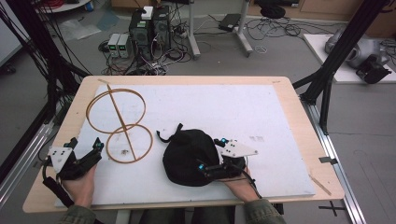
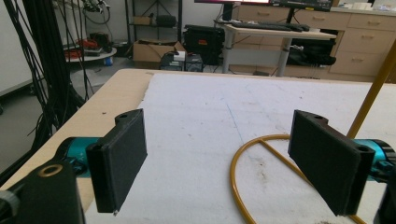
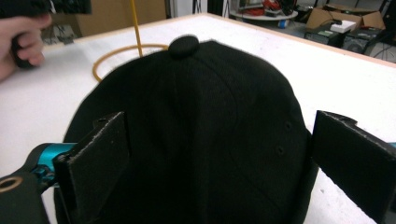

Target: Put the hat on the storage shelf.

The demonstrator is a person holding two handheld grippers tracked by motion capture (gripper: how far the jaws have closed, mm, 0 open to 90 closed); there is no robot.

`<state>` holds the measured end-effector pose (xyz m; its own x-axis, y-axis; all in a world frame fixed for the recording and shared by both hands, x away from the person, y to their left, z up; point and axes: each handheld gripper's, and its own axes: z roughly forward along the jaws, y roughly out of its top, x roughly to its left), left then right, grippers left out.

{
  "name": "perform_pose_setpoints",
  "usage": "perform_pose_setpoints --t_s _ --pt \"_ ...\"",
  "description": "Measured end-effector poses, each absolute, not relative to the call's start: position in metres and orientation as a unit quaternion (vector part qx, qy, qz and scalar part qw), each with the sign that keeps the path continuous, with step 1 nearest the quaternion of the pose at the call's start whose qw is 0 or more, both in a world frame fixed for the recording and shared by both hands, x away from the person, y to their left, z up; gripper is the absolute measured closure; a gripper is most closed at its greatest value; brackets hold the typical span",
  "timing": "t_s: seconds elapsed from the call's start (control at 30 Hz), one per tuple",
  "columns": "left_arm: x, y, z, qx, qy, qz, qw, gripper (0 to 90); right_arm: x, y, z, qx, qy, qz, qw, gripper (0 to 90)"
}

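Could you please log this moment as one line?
right hand-held gripper: open, straddling black fabric cap | left hand-held gripper: open, idle beside yellow wire double-ring stand | surface: white board

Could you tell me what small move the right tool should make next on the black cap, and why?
Probably shut the right tool on the black cap: its jaws stand open on either side of the cap's near edge, which lies flat on the white mat. The left tool waits open beside the wire hoop stand.
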<state>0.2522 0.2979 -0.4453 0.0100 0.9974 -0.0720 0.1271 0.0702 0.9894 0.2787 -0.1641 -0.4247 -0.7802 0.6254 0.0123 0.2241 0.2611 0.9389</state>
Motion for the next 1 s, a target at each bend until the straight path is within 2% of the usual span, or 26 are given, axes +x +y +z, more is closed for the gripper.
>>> perform_pose_setpoints --t_s 0.13,0.2,0.23,0.27,0.33,0.47,0.5,0.53,0.67,0.77,1.0 --pt "0.2522 0.2979 -0.4453 0.516 0.545 0.446 0.488 19.9 0.2794 -0.1639 -0.4255 0.274 0.775 0.542 0.176 7.9" --pt "0.2524 0.2977 -0.4453 0.515 0.545 0.446 0.49 19.9 0.2793 -0.1649 -0.4253 0.277 0.777 0.541 0.164 18.4" --pt "0.2524 0.2977 -0.4453 0.515 0.545 0.446 0.49 19.9 0.2793 -0.1649 -0.4253 0.277 0.777 0.541 0.164 18.4" --pt "0.2522 0.2977 -0.4452 0.514 0.544 0.447 0.49 19.9 0.281 -0.1657 -0.4254 0.285 0.779 0.541 0.141 20.7" --pt "0.2523 0.2977 -0.4453 0.514 0.545 0.447 0.49 19.9 0.2818 -0.1665 -0.4254 0.289 0.782 0.537 0.129 26.6" --pt "0.252 0.2985 -0.445 0.514 0.545 0.447 0.489 19.9 0.2826 -0.1678 -0.4251 0.287 0.785 0.536 0.121 39.6" --pt "0.252 0.2985 -0.445 0.514 0.545 0.447 0.489 19.9 0.2826 -0.1678 -0.4251 0.287 0.785 0.536 0.121 39.6" --pt "0.2519 0.299 -0.445 0.513 0.546 0.447 0.489 19.9 0.2832 -0.1677 -0.4241 0.29 0.791 0.527 0.114 55.3" --pt "0.252 0.2986 -0.445 0.513 0.545 0.447 0.49 19.9 0.2833 -0.1654 -0.4222 0.287 0.805 0.506 0.114 84.1" --pt "0.252 0.2984 -0.445 0.514 0.545 0.446 0.489 19.9 0.2819 -0.1665 -0.4211 0.288 0.805 0.504 0.126 87.4" --pt "0.252 0.2985 -0.445 0.514 0.545 0.447 0.489 19.9 0.2815 -0.1679 -0.4211 0.286 0.803 0.506 0.132 87.8"
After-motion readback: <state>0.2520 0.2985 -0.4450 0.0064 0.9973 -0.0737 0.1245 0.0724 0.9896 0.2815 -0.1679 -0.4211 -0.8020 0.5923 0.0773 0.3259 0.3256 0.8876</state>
